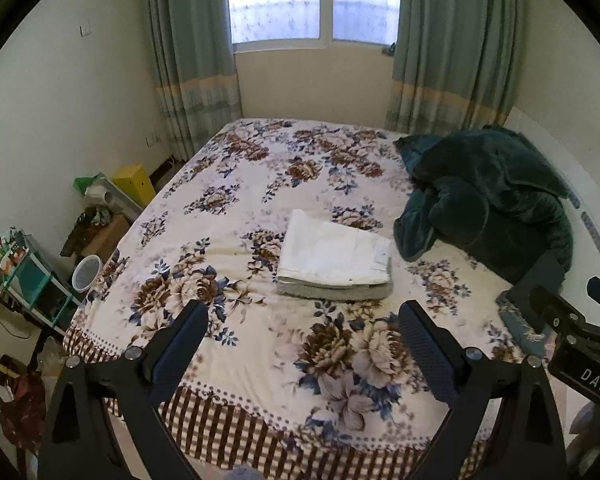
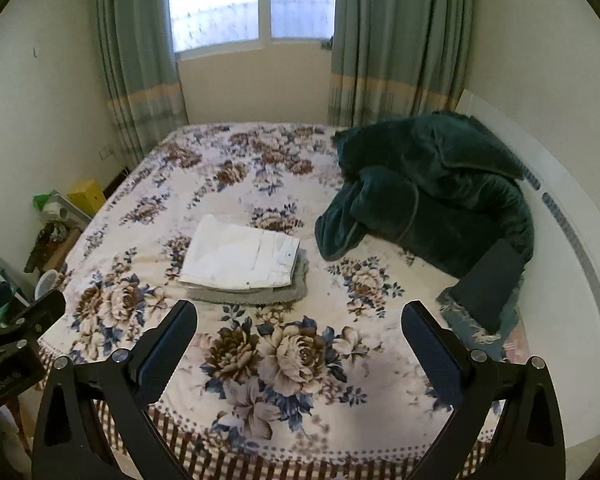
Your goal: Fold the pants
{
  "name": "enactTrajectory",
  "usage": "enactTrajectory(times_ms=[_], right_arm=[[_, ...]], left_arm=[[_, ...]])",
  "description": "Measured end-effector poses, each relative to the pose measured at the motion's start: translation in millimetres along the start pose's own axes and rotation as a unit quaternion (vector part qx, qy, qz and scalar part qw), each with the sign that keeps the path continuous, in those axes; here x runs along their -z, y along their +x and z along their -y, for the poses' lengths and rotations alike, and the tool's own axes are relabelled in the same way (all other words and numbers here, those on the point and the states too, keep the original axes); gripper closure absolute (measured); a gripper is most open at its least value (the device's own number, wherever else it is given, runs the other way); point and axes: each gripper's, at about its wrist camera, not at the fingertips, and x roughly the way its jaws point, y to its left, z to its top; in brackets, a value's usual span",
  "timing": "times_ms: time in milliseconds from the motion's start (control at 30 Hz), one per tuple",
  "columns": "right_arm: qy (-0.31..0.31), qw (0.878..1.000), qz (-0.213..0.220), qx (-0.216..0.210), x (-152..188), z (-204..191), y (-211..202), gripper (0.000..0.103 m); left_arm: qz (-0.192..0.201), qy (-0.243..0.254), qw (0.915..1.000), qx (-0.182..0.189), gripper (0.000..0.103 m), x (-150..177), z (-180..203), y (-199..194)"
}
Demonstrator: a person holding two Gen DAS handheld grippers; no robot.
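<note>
White pants [image 1: 332,250] lie folded in a flat rectangle on top of a folded grey garment [image 1: 332,292], near the middle of the floral bed [image 1: 220,184]. The same stack shows in the right wrist view, white pants [image 2: 240,256] over grey garment [image 2: 256,296]. My left gripper [image 1: 304,320] is open and empty, held above the bed's near edge, short of the stack. My right gripper [image 2: 300,320] is open and empty at about the same distance; its body shows at the right of the left wrist view [image 1: 572,332].
A dark green plush blanket [image 1: 492,196] is heaped at the bed's right side against a white headboard [image 2: 560,184]. A dark pillow [image 2: 488,284] lies below it. Cluttered shelves, boxes and a yellow box [image 1: 134,182] stand left of the bed. Curtains and a window are behind.
</note>
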Motion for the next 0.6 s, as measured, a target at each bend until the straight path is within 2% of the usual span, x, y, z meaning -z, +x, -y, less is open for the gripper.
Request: enactTrajectory(times_ms=[133, 300, 433, 467, 600], right_arm=[[0.002, 1.0, 0.017, -0.008, 0, 6, -54, 0.0], [0.002, 0.999, 0.04, -0.008, 0, 7, -103, 0.0], [0.004, 0.999, 0.043, -0.023, 1, 6, -125, 0.0], [0.002, 0.999, 0.045, -0.022, 2, 6, -128, 0.0], [0.004, 0.999, 0.044, -0.022, 5, 4, -132, 0.0]], left_arm=[[0.02, 0.003, 0.9998, 0.007, 0.006, -1, 0, -38], [0.035, 0.005, 0.9994, 0.002, 0.006, 0, -3, -64], [0.047, 0.01, 0.9988, -0.007, 0.005, 4, -2, -77], [0.048, 0.009, 0.9988, -0.007, 0.0, 5, -3, -78], [0.052, 0.007, 0.9986, -0.007, 0.0, 12, -5, -81]])
